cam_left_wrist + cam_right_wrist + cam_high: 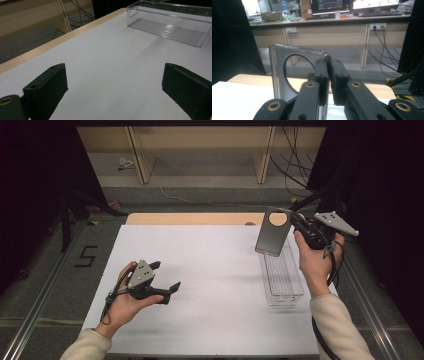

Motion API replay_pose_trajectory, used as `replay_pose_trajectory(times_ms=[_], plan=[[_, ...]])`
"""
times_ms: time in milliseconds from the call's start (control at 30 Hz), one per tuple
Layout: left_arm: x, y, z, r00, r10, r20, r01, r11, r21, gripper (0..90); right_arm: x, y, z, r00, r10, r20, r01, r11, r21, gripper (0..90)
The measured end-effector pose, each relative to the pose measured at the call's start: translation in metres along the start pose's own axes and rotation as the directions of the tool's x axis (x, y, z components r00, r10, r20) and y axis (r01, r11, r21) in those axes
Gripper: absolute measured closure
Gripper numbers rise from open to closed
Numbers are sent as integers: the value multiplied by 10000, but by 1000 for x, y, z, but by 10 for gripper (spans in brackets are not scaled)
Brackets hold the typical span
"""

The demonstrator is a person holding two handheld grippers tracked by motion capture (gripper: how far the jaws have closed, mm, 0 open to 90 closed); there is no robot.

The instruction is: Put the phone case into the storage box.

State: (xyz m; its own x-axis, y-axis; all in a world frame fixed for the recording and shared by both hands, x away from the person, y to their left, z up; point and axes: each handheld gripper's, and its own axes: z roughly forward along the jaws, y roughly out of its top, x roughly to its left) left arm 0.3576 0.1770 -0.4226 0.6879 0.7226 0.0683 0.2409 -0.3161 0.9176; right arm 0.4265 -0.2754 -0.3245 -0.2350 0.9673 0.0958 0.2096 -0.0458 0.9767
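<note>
You had the case point(272, 232) off the table and in the air, your right gripper point(296, 222) clamped on its top corner beside the round camera cutout. It hung upright over the far end of the bin point(282, 279), lower edge at or near the rim; whether it touched could not be told. So the pickup looked done. What seemed left was to lower the case into the bin and let go, and nothing lay inside the bin yet.

In the right gripper view the jaws were pinched on the thin wall of the case point(299, 60), pads flat against both faces. Your left gripper point(167, 276) rested in your hand low over the near left of the table point(200, 270), jaws spread wide with nothing between them, well apart from the bin.

The case was a thin, flat rectangle with rounded corners, grey and matt on its broad face, with a glossy, see-through raised rim. It looked flexible, probably soft plastic. The bin point(170, 27) was a long, narrow, clear hard-plastic tray with upright walls, a ribbed floor and a cut-out handle at one end. The table was covered with a smooth white sheet, with a pale wooden edge along the far side.
</note>
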Motion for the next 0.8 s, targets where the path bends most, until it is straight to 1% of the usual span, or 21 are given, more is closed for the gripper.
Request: replay_pose_trajectory(times_ms=[500, 800], plan=[[1, 0, -1, 10000, 4, -22, -4, 10000, -16, 58, -7, -1, 1, 9997, -54, 232, 54, 10000, 1, 852], [2, 1, -1, 10000, -2, -51, 2, 10000, -25, 58, -9, -1, 1, 9992, -183, 357, 183, 9998, 10, 852]])
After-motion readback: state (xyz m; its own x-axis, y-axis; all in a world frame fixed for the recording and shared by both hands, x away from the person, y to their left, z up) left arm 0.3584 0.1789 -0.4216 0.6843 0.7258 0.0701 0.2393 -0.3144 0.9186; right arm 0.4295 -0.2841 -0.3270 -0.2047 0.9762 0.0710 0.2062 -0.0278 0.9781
